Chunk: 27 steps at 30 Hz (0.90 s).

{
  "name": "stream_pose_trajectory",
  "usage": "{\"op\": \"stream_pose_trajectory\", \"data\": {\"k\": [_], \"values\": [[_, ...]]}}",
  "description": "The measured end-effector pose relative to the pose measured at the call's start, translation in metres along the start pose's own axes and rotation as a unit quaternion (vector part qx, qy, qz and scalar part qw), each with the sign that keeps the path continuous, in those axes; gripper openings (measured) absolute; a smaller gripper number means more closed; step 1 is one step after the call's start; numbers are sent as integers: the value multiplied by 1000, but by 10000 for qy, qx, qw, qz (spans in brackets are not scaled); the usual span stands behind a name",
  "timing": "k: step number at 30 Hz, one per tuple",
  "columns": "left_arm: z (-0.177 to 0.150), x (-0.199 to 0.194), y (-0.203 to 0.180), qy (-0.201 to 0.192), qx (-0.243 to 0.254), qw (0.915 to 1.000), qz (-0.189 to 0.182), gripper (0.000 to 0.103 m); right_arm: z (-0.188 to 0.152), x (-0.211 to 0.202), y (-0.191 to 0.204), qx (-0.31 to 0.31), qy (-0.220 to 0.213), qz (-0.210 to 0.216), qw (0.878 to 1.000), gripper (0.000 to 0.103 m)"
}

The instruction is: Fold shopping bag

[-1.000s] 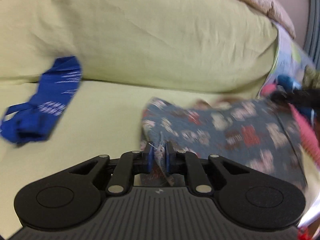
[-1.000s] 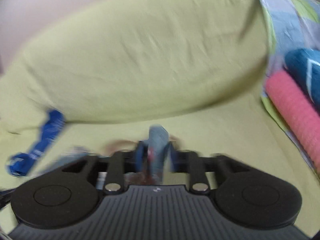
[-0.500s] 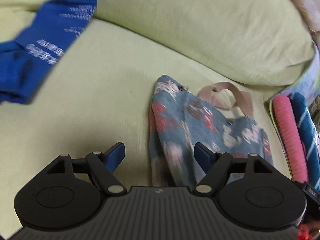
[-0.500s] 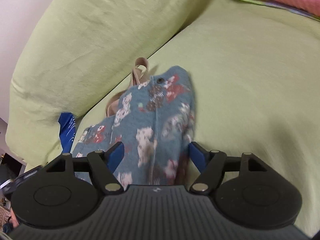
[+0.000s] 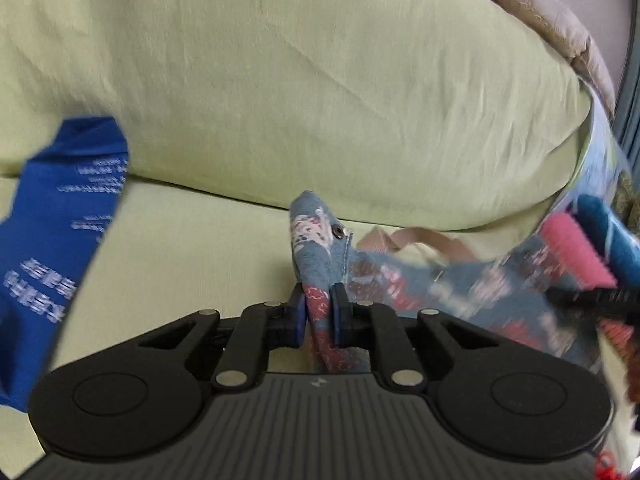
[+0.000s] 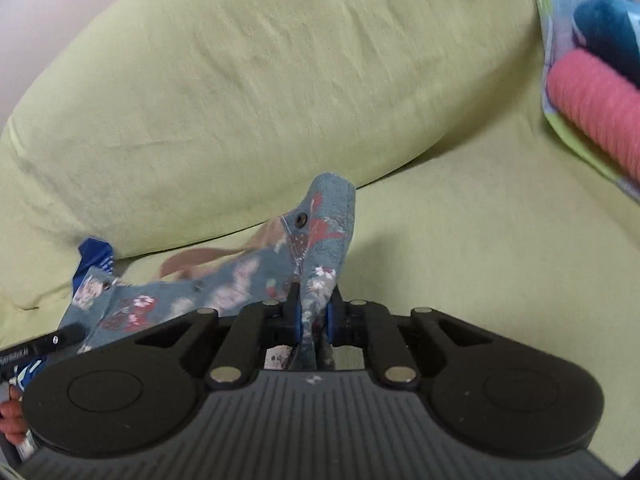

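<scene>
Two grippers, both mine, each pinching one corner of shopping bag (image 5: pixel 320 256). Left gripper (image 5: pixel 318 314) clamped on patterned blue cloth; right gripper (image 6: pixel 312 314) clamped on opposite corner. Bag stretched between them, lifted above green sofa seat (image 6: pixel 480 248). Beige handles (image 5: pixel 416 238) trail beyond bag's top edge. Blue bag (image 5: pixel 60 232) lies left of shopping bag. Pink roll (image 6: pixel 592 100) lies right of it. Green back cushion (image 5: pixel 320 80) farthest behind.

back cushion (image 5: pixel 320 80) ahead, seat (image 6: pixel 480 260) rightward clear
</scene>
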<state>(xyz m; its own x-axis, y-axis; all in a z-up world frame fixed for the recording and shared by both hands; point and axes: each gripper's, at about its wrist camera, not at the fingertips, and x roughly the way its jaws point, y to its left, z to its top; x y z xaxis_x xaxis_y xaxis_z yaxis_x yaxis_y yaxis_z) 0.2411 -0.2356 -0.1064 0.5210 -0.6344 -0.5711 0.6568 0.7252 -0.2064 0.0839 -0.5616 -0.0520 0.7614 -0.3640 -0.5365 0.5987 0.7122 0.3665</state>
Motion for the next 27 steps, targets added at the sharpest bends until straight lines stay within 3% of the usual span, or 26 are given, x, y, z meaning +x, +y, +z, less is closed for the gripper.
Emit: {"op": "stream_pose_trajectory", "data": {"k": [1, 2, 3, 5, 7, 10, 13, 16, 19, 21, 24, 27], "values": [[-3, 9, -2, 318, 140, 9989, 316, 42, -1, 4, 2, -81, 180, -239, 9995, 38], [-7, 16, -3, 595, 312, 9954, 687, 45, -5, 7, 2, -105, 347, -546, 9979, 51], [-11, 16, -5, 686, 466, 9921, 936, 47, -11, 4, 0, -120, 425, -749, 9962, 50], [-18, 3, -9, 586, 627, 9898, 1135, 46, -26, -16, -4, -47, 277, -648, 9975, 49], [-18, -24, -22, 369, 616, 9895, 1256, 35, -43, -48, -5, 79, -30, -436, 9990, 44], [-22, -75, -63, -212, 984, 9917, 806, 35, -69, -90, 14, -343, -384, -16, 9987, 31], [-39, -98, -116, -552, 1781, 9818, 366, 39, -90, -107, 38, -921, -403, 276, 9946, 26], [-71, -86, -141, -192, 2220, 9735, 511, 42, -108, -102, 50, -1116, -171, 128, 9935, 25], [-107, -63, -133, 414, 2040, 9746, 826, 39, -128, -95, 49, -1407, 175, -94, 9899, 25], [-126, -63, -122, 251, 1951, 9761, 922, 38, -140, -92, 49, -1603, 232, -171, 9866, 25], [-126, -59, -133, 307, 2150, 9686, 1210, 38, -142, -90, 51, -1700, 220, -267, 9848, 25], [-117, -55, -132, 465, 1791, 9739, 1313, 39, -140, -90, 53, -1617, 355, -339, 9856, 28]]}}
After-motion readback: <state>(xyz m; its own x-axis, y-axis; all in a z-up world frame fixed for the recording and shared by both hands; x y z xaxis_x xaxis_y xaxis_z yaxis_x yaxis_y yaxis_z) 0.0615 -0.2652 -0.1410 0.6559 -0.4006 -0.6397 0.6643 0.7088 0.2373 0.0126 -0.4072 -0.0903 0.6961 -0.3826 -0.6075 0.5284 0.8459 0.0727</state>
